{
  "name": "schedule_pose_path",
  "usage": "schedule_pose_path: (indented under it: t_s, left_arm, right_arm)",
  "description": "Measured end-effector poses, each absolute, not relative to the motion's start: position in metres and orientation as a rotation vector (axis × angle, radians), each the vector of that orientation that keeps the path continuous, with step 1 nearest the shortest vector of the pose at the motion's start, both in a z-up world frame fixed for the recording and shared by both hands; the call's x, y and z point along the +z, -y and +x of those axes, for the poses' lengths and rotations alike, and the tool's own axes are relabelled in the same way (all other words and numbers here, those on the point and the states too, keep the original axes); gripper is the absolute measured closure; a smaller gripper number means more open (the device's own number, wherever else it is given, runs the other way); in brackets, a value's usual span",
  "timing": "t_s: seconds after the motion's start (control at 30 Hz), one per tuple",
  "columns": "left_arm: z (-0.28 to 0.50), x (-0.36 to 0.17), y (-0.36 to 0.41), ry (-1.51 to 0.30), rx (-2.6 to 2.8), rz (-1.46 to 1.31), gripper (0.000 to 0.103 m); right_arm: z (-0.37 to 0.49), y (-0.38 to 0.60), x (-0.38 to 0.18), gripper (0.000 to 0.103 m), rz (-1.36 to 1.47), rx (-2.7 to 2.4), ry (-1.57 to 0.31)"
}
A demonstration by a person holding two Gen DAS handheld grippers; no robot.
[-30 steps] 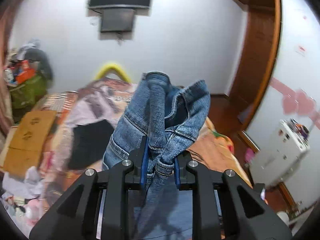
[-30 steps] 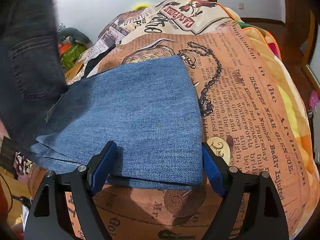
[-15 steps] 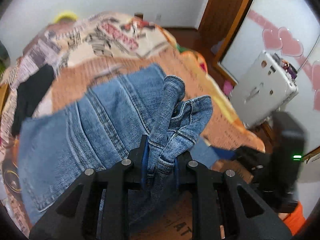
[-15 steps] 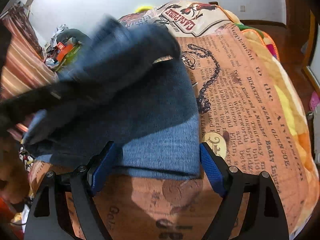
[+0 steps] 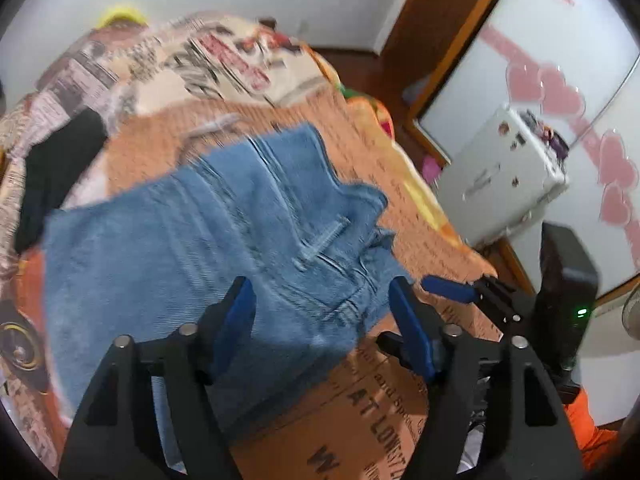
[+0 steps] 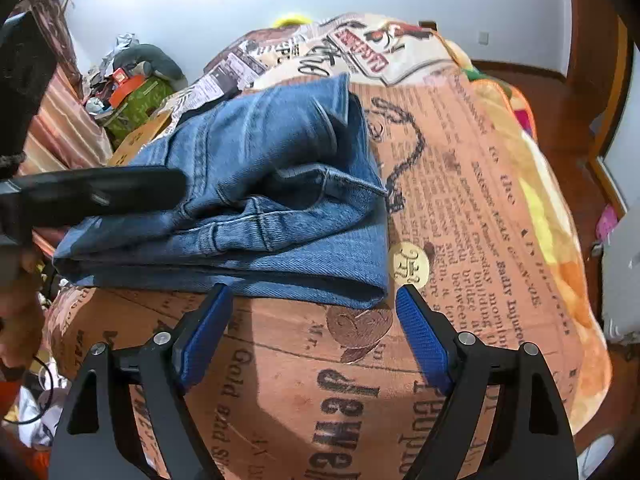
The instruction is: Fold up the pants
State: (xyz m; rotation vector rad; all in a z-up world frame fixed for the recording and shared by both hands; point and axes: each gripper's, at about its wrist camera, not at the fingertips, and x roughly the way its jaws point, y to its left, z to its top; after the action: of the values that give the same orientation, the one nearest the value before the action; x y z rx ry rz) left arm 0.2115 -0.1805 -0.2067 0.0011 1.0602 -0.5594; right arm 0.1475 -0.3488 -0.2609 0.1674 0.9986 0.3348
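Both tools are spread apart with nothing between their blue pads. Seen from its own camera, the left tool (image 5: 322,312) hovers over the near edge of the blue jeans (image 5: 192,240), its fingers straddling the waistband corner without gripping it. The right tool (image 6: 312,320) sits low at the near side of the same jeans (image 6: 256,200), its fingertips just short of the folded edge.

The jeans lie folded in a thick stack on the bed, on an orange blanket printed like old newspaper (image 6: 460,200). The upper layer, with seams and waistband showing, is rumpled and sits a bit crooked on the flat lower layers. From the right wrist view, the left tool's dark body (image 6: 92,196) reaches in from the left, over the jeans' left part.

A black garment (image 5: 56,176) lies on the bed beyond the jeans, toward the far left. A white appliance (image 5: 504,176) stands on the floor beside the bed, next to a pale panel with pink heart stickers (image 5: 560,92). The left view is somewhat blurred.
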Motion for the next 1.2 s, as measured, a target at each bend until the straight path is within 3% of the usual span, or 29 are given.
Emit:
schedule_pose_path:
  t_s: [0.1,0.17,0.4,0.67,0.9,1.0,1.2]
  left_arm:
    - [0.220,-0.179,0.156,-0.947,-0.469,0.054,0.025]
    - [0.236,-0.166,0.134,-0.880,-0.373,0.097,0.012]
    - [0.320,-0.189,0.061,-0.878,-0.091,0.152,0.012]
    - [0.382,-0.289,0.025,-1.133,0.004,0.209,0.012]
    - [0.372,-0.306,-0.001,-1.166,-0.109,0.147,0.011]
    - [0.361,-0.309,-0.019,-1.161,-0.116,0.115,0.001]
    - [0.328,-0.316,-0.062,-1.188,-0.088,0.010,0.000]
  right_arm:
    - [0.149,0.346,-0.256,0.021,0.149,0.335,-0.990]
    - [0.150,0.343,-0.255,0.021,0.147,0.341,-0.992]
    - [0.151,0.328,-0.260,0.021,0.181,0.378,-1.033]
    - [0.170,0.307,-0.271,0.014,0.182,0.389,-1.075]
    - [0.199,0.306,-0.275,0.013,0.153,0.382,-1.107]
    - [0.215,0.306,-0.276,0.013,0.145,0.378,-1.113]
    - [0.255,0.290,-0.275,0.013,0.040,0.378,-1.097]
